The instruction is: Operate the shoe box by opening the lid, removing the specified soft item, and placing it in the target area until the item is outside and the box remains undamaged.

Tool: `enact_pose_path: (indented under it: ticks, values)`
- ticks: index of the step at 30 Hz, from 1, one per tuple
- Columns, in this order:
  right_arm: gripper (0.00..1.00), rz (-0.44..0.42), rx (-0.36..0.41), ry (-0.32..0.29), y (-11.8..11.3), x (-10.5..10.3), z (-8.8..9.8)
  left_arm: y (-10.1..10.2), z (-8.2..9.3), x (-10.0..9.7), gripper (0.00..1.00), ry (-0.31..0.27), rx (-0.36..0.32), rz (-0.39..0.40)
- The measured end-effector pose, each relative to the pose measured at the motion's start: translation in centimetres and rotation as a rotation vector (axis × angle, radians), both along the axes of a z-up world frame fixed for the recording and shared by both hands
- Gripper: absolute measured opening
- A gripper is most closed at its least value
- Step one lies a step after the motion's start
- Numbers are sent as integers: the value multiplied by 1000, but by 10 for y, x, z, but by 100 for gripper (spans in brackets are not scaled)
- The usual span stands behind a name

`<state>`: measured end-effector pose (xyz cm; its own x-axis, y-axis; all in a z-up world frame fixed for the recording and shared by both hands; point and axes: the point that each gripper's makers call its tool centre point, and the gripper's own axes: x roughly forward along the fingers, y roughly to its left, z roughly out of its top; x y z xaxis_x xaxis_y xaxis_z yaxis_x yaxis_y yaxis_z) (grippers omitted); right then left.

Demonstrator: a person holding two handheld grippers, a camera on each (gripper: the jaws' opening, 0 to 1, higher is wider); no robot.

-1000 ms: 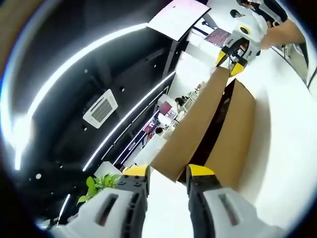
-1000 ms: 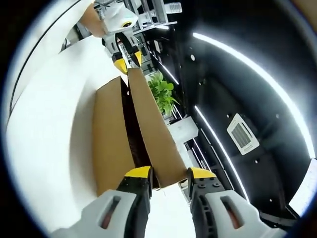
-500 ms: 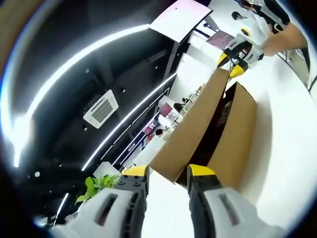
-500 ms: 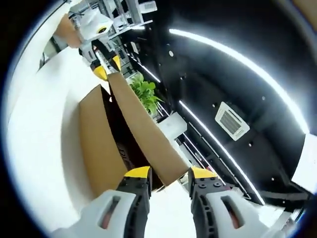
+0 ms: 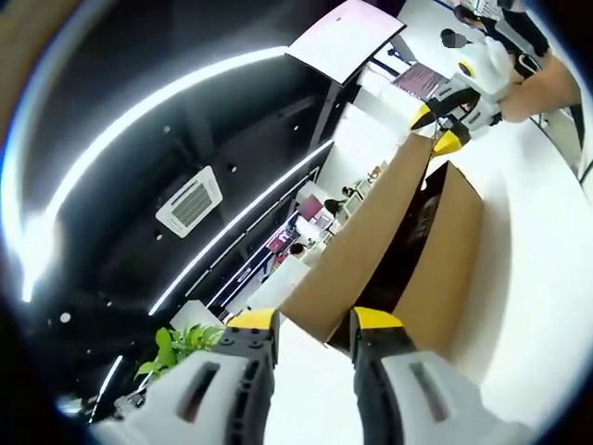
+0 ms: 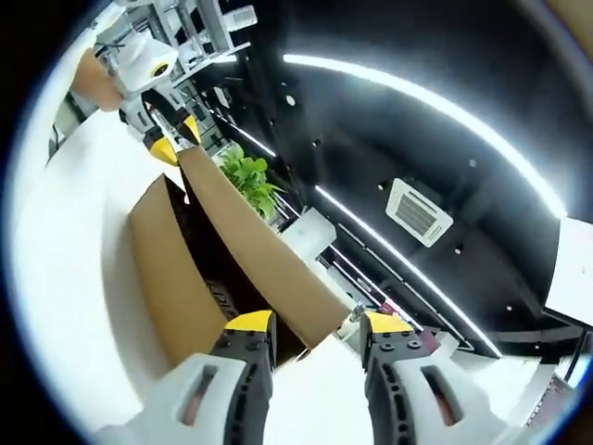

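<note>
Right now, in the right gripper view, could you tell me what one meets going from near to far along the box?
Right gripper → lifted lid → left gripper at the lid's far end → person's hand.

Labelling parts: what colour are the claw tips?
Yellow tips on the left claw, clearest in the left gripper view.

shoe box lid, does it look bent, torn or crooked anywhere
Nothing stands out. The brown lid is lifted off the box, held at each end by the left gripper and right gripper, flat and untorn.
</note>
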<state>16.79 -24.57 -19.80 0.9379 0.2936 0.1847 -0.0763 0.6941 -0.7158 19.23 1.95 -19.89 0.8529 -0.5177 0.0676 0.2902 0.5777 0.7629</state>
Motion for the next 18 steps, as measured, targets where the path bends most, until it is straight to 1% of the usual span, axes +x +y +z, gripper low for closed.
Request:
enact_pose_path:
  ticks: [1,2,3,4,6,8,10,14,15,18]
  values:
    - [35,-1,12,5,-1,1,0,0,0,0,31,-8,11,3]
    - [34,3,35,27,-1,2,-2,0,0,0,31,-7,11,3]
    - [34,3,50,30,-1,2,-2,0,0,0,31,-5,9,2]
    - [33,2,60,31,-1,2,-2,0,0,0,31,-2,6,0]
    - [33,-3,91,59,0,4,-5,0,2,0,32,13,-18,-8]
    - [33,-6,111,62,2,5,-5,-1,2,0,34,22,-25,-13]
    - [33,-7,125,70,6,7,-8,-2,2,0,34,18,-20,-11]
    - [40,-3,157,79,12,10,-9,-2,2,1,36,26,-30,-17]
    - [39,-8,161,83,13,11,-9,-3,1,0,37,32,-35,-22]
    - [34,-38,166,67,8,12,-5,-3,-1,0,39,41,-39,-33]
